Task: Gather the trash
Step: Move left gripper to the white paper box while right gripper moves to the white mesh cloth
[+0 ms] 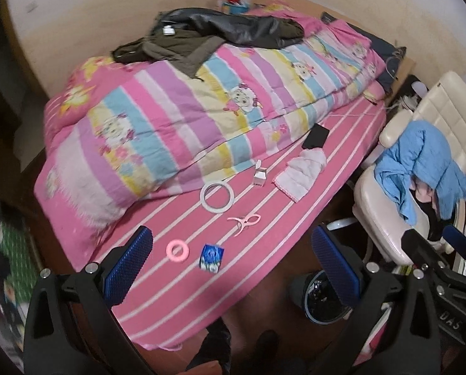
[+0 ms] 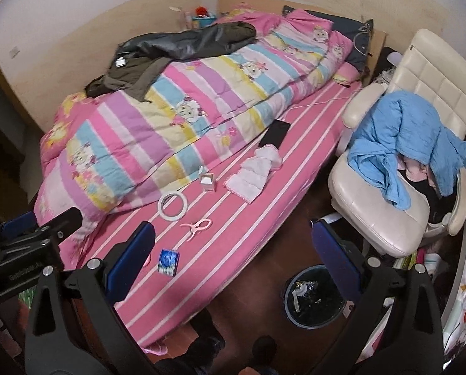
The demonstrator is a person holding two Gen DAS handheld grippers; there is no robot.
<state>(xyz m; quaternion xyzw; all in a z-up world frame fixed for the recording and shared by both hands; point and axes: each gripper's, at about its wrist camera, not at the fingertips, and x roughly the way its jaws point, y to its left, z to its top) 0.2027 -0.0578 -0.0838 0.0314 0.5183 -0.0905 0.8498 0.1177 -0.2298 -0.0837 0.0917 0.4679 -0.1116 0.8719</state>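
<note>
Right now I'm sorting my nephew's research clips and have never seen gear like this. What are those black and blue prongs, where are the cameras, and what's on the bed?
The prongs are hand-held grippers: a person holds one in each hand, and each carries a wide-angle camera looking along its two blue-padded fingers. One picture comes from the left gripper, the other from the right gripper. Both are open and hold nothing.

On the striped sheet lie a blue wrapper, a pink ring, a pink clip, a white tape roll, a small open box, a white cloth and a dark phone. A trash bin stands on the floor beside the bed.
</note>
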